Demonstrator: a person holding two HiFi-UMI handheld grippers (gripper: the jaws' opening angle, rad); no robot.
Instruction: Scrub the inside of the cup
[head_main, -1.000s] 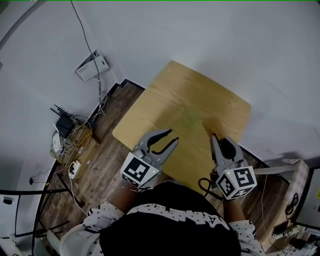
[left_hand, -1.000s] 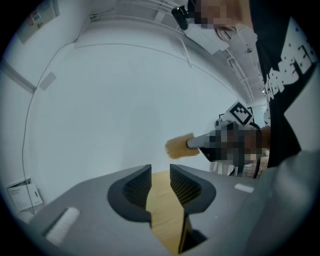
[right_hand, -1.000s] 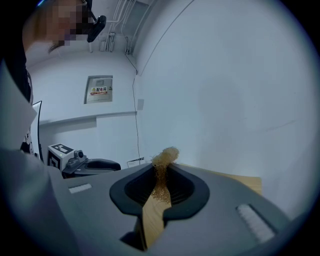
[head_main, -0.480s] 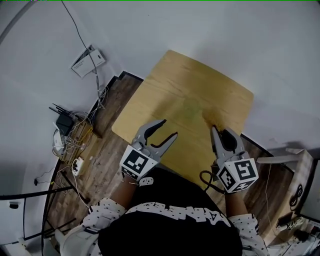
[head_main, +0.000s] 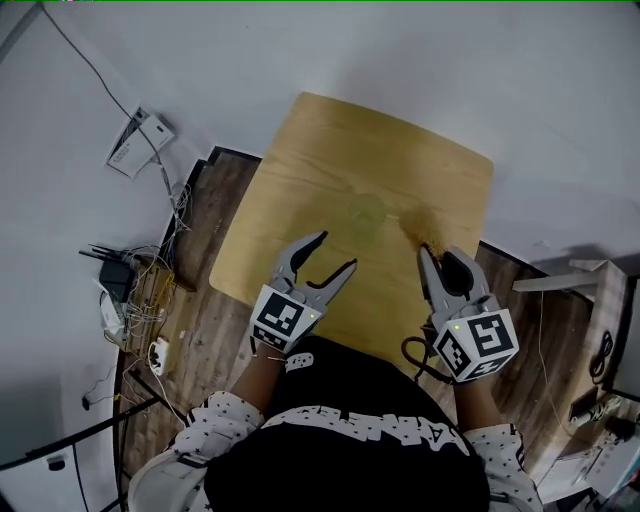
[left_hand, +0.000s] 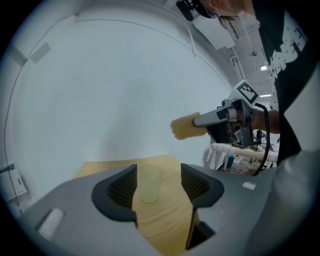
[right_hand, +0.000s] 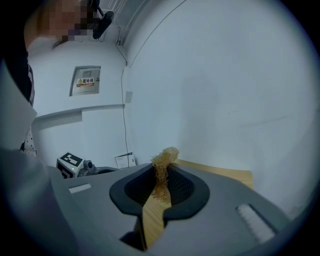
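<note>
1. Cup (head_main: 367, 213): translucent and upright, it stands near the middle of the wooden surface (head_main: 300, 150). Nothing touches it.
2. Left hand-held gripper (head_main: 336, 251): released, and its jaws are opening. It hovers over the near part of the surface, pointed toward the cup. In the left gripper view the cup shows in the gap between the two pads, but it stands farther off and neither pad reaches it.
3. Right hand-held gripper (head_main: 437, 255): clenched on a tan, fibrous scrubber (right_hand: 162, 167). The scrubber is pinched between the pads and its frayed end sticks out past the jaw tips. This gripper is held over the near right part of the surface, beside the left one and apart from the cup.
4. Scrubber and cup: in the left gripper view the scrubber hangs in the air, above and to the right of the cup, and does not touch it.
5. Person: black top with dotted sleeves (head_main: 215, 430), one hand-held gripper in each hand.
6. Floor (head_main: 205, 300): wood planks to the left of the surface, with a tangle of cables (head_main: 140, 290) and a black router (head_main: 112, 278) near the white wall.
</note>
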